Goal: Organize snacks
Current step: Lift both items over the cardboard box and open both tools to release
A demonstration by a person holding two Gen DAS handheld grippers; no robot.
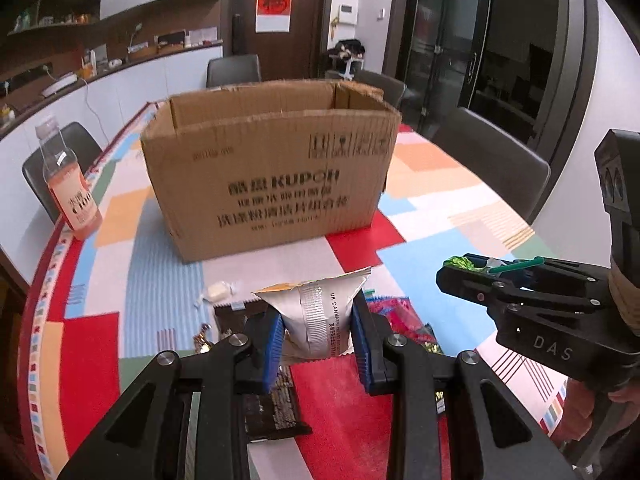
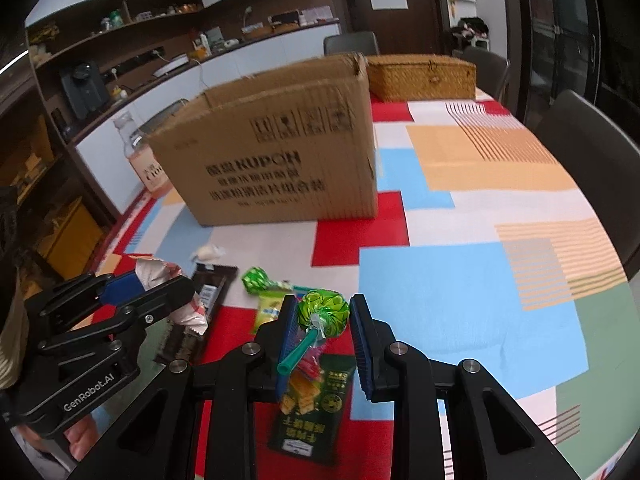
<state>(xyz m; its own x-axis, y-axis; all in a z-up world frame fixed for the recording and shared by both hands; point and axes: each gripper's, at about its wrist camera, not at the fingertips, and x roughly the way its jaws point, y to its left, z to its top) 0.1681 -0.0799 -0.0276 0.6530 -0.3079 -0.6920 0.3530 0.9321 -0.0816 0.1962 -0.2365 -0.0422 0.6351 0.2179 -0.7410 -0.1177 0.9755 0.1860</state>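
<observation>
My left gripper [image 1: 318, 334] is shut on a silver snack packet [image 1: 320, 316], held above the table in front of the open cardboard box [image 1: 272, 176]. My right gripper [image 2: 324, 328] is shut on a green lollipop [image 2: 323, 312] with a teal stick, held above the table. The right gripper shows in the left wrist view [image 1: 464, 270]; the left gripper shows in the right wrist view [image 2: 140, 284]. On the table below lie a second green lollipop [image 2: 258, 279], a dark green snack pack [image 2: 316, 404], a yellow-green packet [image 2: 269, 309], dark brown bars [image 1: 272, 404] and a white candy [image 1: 218, 291].
The colourful tablecloth [image 2: 460, 288] covers the table. A bottle of orange drink [image 1: 68, 184] stands at the left edge. A wicker basket [image 2: 420, 76] sits behind the box. Dark chairs [image 1: 492, 160] ring the table.
</observation>
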